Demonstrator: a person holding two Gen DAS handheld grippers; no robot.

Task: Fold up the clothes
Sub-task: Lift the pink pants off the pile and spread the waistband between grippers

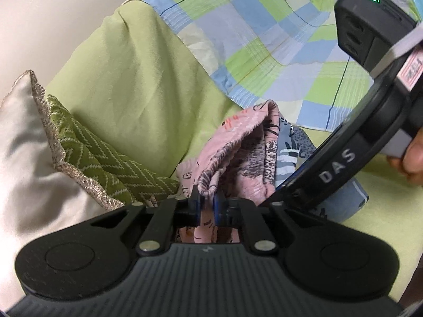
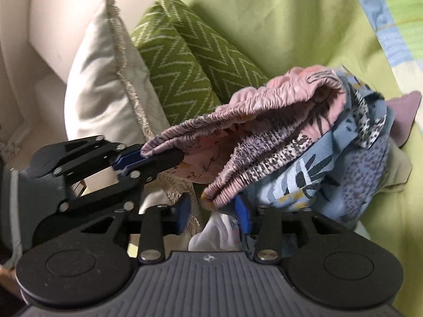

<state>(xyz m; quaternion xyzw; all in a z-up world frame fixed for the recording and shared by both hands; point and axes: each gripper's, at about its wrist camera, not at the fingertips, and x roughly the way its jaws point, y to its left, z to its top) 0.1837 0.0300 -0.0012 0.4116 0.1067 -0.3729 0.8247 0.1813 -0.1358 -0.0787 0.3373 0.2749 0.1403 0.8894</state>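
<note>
A pink patterned garment (image 1: 238, 158) with a gathered elastic waistband (image 2: 238, 100) lies bunched with a blue leaf-print cloth (image 2: 304, 174) on the green sheet (image 1: 127, 79). My left gripper (image 1: 206, 206) is shut on the waistband's edge. In the right wrist view it enters from the left as the left gripper (image 2: 156, 155), pinching the band's upper end. My right gripper (image 2: 214, 214) stands open, and the band's lower end (image 2: 216, 195) sits between its blue pads (image 2: 243, 214) without being squeezed. The right tool's black housing (image 1: 335, 169) crosses the left wrist view, held by a hand (image 1: 412, 158).
A cream satin pillow (image 2: 100, 84) with lace trim and a green zigzag cushion (image 2: 185, 60) lean at the left. A blue-and-green checked blanket (image 1: 251, 39) lies behind the clothes. Something white (image 2: 211, 235) lies under my right gripper.
</note>
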